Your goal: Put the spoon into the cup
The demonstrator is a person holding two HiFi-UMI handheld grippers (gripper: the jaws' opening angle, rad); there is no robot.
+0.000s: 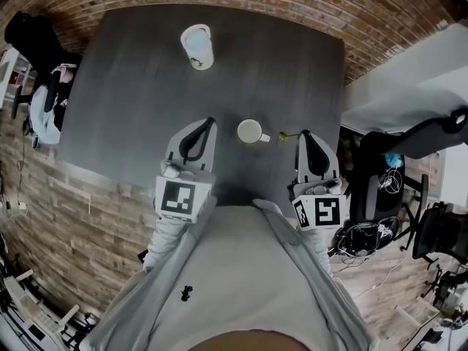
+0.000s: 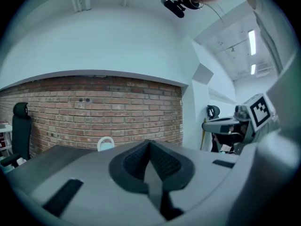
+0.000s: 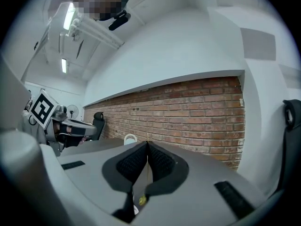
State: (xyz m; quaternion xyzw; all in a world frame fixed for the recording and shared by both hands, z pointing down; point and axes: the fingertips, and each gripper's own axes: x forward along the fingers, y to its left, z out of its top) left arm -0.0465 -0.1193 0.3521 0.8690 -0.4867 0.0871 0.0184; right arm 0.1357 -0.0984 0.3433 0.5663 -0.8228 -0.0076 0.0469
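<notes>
A white cup (image 1: 249,131) stands near the front of the dark grey table (image 1: 131,86), its handle turned to the right. My right gripper (image 1: 304,132) is just right of the cup and shut on a thin spoon (image 1: 286,135). The spoon's yellowish end pokes left towards the cup's handle. In the right gripper view the jaws (image 3: 147,143) are pressed together on the thin spoon, and a yellow bit (image 3: 141,200) shows low in the gap. My left gripper (image 1: 211,121) is left of the cup, shut with nothing in it (image 2: 149,142).
A taller white container (image 1: 197,46) stands at the far side of the table and also shows as the white container (image 2: 105,144) in the left gripper view. A brick wall (image 3: 197,112) runs behind. Black office chairs (image 1: 431,229) and cables crowd the floor on the right.
</notes>
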